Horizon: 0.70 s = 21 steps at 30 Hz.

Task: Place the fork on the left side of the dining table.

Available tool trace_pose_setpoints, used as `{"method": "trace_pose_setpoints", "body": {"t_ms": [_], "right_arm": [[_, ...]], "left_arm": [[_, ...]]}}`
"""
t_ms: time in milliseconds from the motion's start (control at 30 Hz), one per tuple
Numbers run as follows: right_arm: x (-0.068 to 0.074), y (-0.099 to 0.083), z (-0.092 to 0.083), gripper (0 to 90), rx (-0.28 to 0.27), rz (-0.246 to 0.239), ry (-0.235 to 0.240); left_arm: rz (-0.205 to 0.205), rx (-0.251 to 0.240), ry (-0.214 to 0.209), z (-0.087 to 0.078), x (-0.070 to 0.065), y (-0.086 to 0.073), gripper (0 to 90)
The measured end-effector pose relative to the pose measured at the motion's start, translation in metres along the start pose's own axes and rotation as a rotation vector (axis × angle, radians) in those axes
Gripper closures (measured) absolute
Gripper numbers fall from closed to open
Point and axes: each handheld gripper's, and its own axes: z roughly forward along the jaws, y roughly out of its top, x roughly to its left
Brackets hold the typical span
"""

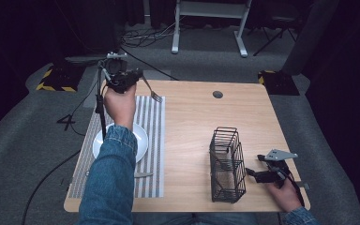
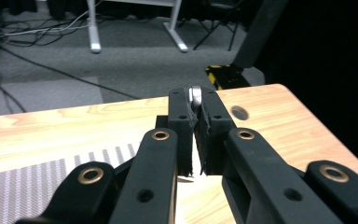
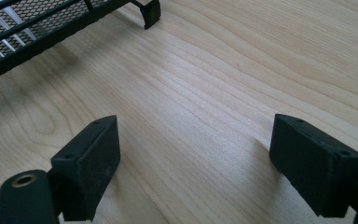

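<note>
My left gripper (image 1: 138,75) is raised over the far left corner of the table, shut on a metal fork (image 1: 153,92) whose tines slant down to the right above the striped placemat (image 1: 155,136). In the left gripper view the jaws (image 2: 196,116) are pressed together with the fork's silver handle (image 2: 195,95) showing between the pads. My right gripper (image 1: 249,172) lies low at the table's near right, open, its jaws pointing at the black wire basket (image 1: 227,164). Bare wood lies between its pads (image 3: 196,149), and the basket's foot (image 3: 150,11) is just ahead.
A white plate (image 1: 141,140) sits on the placemat, partly under the left sleeve. A small utensil (image 1: 144,174) lies on the mat near the front edge. A round cable hole (image 1: 218,94) is at the table's far middle. Cables and desk legs lie on the floor beyond.
</note>
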Motion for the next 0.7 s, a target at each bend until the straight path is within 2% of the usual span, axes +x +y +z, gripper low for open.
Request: {"method": "trace_pose_setpoints", "body": {"t_ms": [267,333,400,467,567,700], "right_arm": [[0.0,0.0,0.0,16.4,0.0,0.004,-0.003],[0.0,0.0,0.0,16.4,0.0,0.004,-0.004],[0.0,0.0,0.0,16.4,0.0,0.004,-0.005],[0.0,0.0,0.0,16.4,0.0,0.005,-0.005],[0.001,0.0,0.0,16.4,0.0,0.006,-0.006],[0.001,0.001,0.001,16.4,-0.001,0.01,-0.008]], "left_arm": [[-0.061,0.012,0.037,0.01,0.029,-0.005,85.6],[-0.065,0.015,0.044,0.011,0.032,-0.005,85.6],[-0.089,0.028,0.066,0.014,0.043,-0.009,85.6],[-0.115,0.031,0.07,0.015,0.049,-0.012,85.6],[-0.125,0.048,0.079,0.018,0.057,-0.016,85.6],[-0.164,0.057,0.081,0.022,0.065,-0.02,85.6]]}}
